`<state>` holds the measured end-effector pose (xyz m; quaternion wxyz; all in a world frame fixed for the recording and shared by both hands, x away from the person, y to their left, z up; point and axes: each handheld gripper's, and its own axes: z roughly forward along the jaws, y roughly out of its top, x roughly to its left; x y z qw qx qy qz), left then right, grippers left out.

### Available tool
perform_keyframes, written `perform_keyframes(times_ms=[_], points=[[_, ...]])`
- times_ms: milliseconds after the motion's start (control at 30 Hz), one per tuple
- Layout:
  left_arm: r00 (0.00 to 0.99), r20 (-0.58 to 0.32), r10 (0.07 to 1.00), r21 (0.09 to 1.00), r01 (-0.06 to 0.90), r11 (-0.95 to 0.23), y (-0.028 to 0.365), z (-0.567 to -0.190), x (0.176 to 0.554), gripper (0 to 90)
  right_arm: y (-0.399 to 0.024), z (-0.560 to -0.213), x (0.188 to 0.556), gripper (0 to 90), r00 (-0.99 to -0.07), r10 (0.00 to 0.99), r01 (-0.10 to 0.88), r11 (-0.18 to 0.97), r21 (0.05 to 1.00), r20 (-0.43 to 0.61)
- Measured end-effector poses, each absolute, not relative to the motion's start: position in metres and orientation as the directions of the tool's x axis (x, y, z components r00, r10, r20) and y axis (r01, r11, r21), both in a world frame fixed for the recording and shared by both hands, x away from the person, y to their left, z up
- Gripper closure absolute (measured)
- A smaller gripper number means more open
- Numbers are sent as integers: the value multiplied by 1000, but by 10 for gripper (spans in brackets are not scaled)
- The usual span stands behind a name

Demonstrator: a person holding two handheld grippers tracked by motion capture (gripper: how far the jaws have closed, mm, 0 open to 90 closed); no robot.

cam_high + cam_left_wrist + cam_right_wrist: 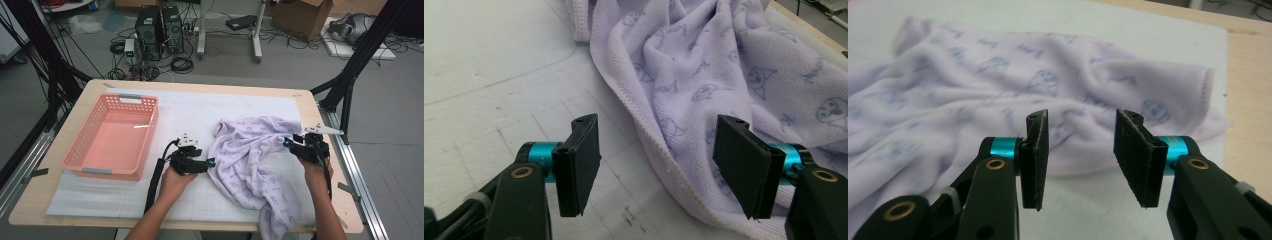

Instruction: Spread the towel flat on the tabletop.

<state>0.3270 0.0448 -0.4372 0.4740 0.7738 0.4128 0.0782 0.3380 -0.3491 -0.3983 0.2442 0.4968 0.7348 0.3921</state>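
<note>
Both grippers at a crumpled lilac towel (255,155) on the table – neither has hold of it.

The towel lies bunched on the white mat (195,112), right of centre, its near end drooping over the table's (95,87) front edge; a pink basket (85,137) sits well apart on the left side. The left gripper (210,162) is low at the towel's left hem, jaws wide apart – in the left gripper view the hem (664,150) runs between them, pads not pressing on it. The right gripper (290,142) hangs at the towel's right edge, jaws partly open with nothing between them, cloth just beyond the tips (1078,135).
</note>
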Motion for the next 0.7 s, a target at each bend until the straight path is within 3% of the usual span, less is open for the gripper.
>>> perform_keyframes(times_ms=[233,300,367,400,467,533,700], points=[[660,-247,709,767,581,-273,23,-446,320,356,-351,-405,303,549,-473,879,524,225,821,61],[685,-156,712,771,534,-345,13,-449,314,343,-351,-407,299,544,-475,878,530,225,818,65],[691,-21,723,772,471,-428,3,-449,308,416,-351,-408,298,544,-472,879,530,220,819,69],[705,-36,708,778,465,-423,4,-449,308,478,-352,-409,298,543,-473,878,529,217,821,72],[705,-56,707,780,473,-410,8,-448,311,717,-351,-410,299,544,-474,877,530,216,820,76],[699,-102,707,780,497,-379,15,-449,315,814,-349,-410,299,544,-475,877,528,217,821,75],[611,-127,781,804,525,-280,43,-445,328,844,-345,-412,301,551,-483,872,531,224,817,75]])
